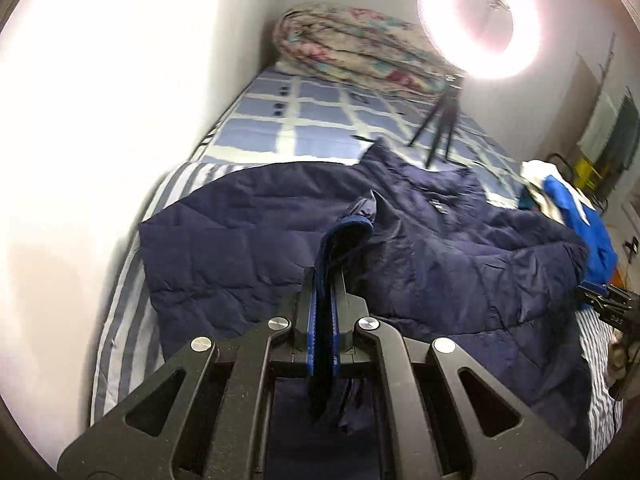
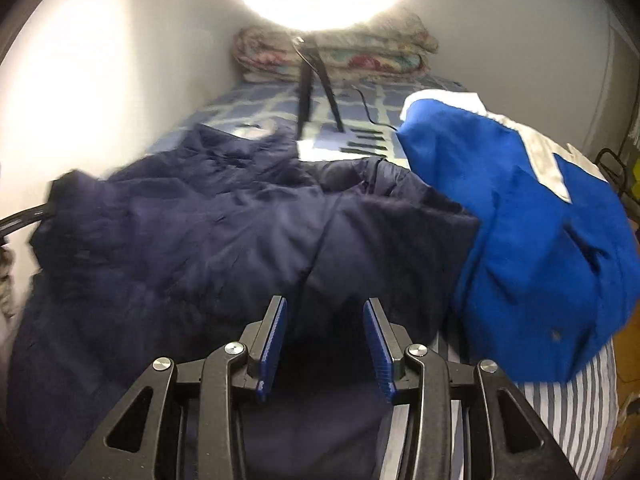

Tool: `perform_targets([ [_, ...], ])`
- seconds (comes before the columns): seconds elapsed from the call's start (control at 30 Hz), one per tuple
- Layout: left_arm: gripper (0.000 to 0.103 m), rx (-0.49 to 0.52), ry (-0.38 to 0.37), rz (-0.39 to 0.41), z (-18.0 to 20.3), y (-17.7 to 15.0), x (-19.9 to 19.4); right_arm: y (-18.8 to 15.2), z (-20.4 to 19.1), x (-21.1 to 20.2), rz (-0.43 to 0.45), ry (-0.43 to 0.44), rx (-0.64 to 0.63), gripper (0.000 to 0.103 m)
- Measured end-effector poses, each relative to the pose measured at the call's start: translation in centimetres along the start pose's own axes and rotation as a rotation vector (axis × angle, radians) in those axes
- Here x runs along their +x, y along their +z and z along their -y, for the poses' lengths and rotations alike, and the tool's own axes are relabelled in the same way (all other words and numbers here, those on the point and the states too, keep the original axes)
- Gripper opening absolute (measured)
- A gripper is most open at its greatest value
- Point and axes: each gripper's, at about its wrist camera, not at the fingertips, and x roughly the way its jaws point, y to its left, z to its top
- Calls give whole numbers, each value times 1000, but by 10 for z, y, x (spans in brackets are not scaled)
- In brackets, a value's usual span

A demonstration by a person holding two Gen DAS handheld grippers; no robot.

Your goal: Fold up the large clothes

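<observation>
One cuff of the navy jacket (image 1: 280, 232) spread on the bed (image 1: 320, 116) is clamped by the left gripper (image 1: 323, 280), while the right gripper (image 2: 325, 312) is held apart above its hem, so the fold could be dragged crooked if only one side is pulled.

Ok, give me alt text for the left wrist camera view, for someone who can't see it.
The left gripper is shut on a ribbed cuff of a navy quilted jacket spread over a bed with striped and checked sheets. Behind it stand a glowing ring light on a tripod and a folded floral quilt; a bright blue garment lies at right.
</observation>
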Motion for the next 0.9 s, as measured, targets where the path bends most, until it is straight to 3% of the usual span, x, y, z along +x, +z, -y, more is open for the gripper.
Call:
perform_targets([
  [0.13, 3, -42, 22, -31, -23, 0, 27, 8, 8, 39, -39, -115, -1, 39],
  [0.2, 3, -58, 37, -59, -32, -4, 42, 8, 13, 51, -57, -142, -1, 27],
  [0.33, 7, -51, 72, -93, -32, -12, 64, 0, 18, 71, -89, -185, 11, 25],
  [0.43, 16, -27, 134, -98, -31, -13, 75, -4, 19, 76, -82, -198, 18, 25],
  [0.5, 30, -22, 174, -99, -31, -11, 78, -2, 19, 76, -82, -193, 23, 25],
  [0.53, 43, -14, 211, -97, -30, -10, 78, -2, 19, 75, -84, -191, 24, 26],
  [0.57, 55, 6, 269, -91, -26, -9, 76, -2, 20, 73, -87, -189, 24, 27],
  [0.63, 58, 19, 314, -76, -23, -8, 69, -3, 21, 64, -86, -184, 27, 29],
  [0.77, 58, 12, 280, -41, -18, -8, 28, -11, 23, 24, -38, -133, 49, 37],
  [0.9, 58, 38, 210, -21, -3, -13, -25, -19, 25, -29, 12, -94, 69, 39],
])
